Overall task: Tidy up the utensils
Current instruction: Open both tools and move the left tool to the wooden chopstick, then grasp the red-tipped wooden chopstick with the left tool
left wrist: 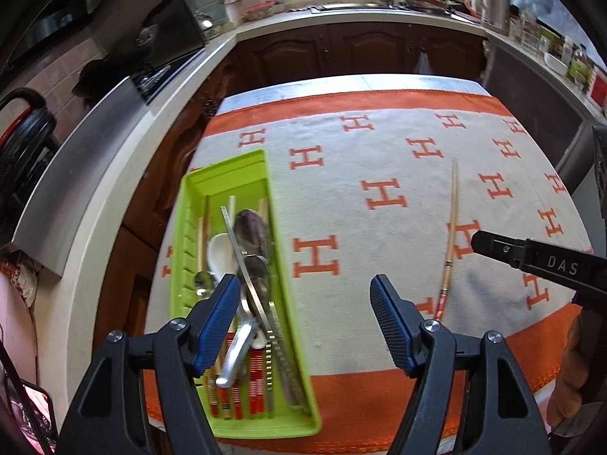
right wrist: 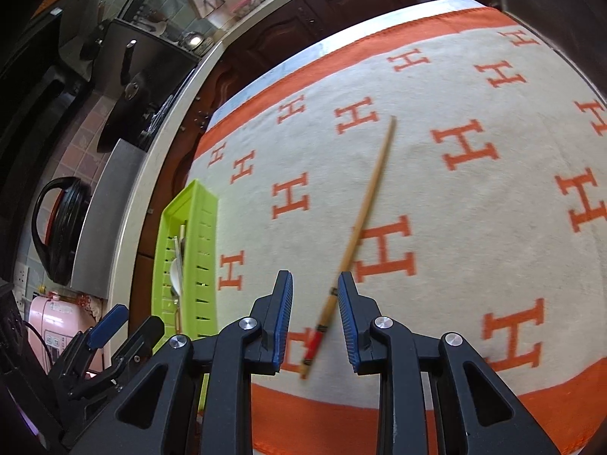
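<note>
One chopstick [right wrist: 370, 193] is left lying loose on the table [right wrist: 474, 197], well to the right of the green tray [left wrist: 224, 178], its decorated red end nearest the camera. The tray itself sits at the table's left edge and is already loaded with spoons, a serrated knife and other chopsticks.

The right tongs [right wrist: 315, 313] are positioned over the chopstick's lower shaft, narrowly parted, with the stick seen between the pads; no contact can be confirmed, and the stick appears to rest on the cloth. The left tongs [left wrist: 305, 322] are spread wide and empty, just right of the tray's near end.

The step in hand is judged to be the pick-up of the last loose utensil. For the next move, the right tongs must be lowered and closed squarely across the thin shaft, then carried left to the tray.
</note>
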The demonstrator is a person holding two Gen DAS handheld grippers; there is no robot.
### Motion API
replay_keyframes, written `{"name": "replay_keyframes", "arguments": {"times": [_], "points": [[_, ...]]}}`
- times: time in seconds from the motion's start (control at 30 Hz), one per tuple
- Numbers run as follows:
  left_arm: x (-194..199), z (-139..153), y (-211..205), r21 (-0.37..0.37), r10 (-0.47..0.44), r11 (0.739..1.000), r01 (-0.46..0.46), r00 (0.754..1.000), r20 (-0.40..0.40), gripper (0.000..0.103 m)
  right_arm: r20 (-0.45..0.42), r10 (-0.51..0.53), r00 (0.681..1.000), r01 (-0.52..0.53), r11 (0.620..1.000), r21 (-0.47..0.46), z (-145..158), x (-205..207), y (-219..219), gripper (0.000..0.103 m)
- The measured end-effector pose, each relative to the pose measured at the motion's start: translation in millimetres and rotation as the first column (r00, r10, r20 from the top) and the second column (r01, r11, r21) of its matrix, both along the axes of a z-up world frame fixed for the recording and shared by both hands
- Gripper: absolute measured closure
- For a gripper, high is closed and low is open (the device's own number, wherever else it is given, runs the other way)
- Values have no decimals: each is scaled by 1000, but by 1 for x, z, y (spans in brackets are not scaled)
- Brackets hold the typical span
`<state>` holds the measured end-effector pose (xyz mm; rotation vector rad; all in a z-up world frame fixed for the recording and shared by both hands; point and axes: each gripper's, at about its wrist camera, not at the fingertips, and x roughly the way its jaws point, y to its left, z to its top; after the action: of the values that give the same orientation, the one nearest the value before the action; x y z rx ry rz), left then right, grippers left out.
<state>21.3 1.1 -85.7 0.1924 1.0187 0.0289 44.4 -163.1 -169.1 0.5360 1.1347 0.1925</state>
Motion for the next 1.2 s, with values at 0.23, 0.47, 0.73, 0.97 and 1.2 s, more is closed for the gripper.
{"name": "replay_keyframes", "arguments": {"times": [0.23, 0.47, 0.73, 0.97, 1.2], "points": [[12, -13, -37, -43, -75, 996, 73, 996, -51, 34, -1, -47, 999, 47, 999, -9, -16, -4, -36, 78], [38, -33, -55, -158, -115, 983, 98, 988, -102, 34, 12, -68, 998, 69, 997, -30, -26, -1, -59, 78], [65, -63, -72, -255, -150, 961, 103, 973, -174, 34, 32, -70, 997, 72, 995, -65, -33, 3, -69, 78], [63, -83, -97, -191, -210, 965, 182, 968, -138, 38, 46, -64, 997, 68, 994, -83, -38, 4, -75, 78], [54, -94, -105, -153, -242, 961, 228, 967, -77, 45, 68, -46, 997, 53, 993, -104, -39, 1, -75, 78]]}}
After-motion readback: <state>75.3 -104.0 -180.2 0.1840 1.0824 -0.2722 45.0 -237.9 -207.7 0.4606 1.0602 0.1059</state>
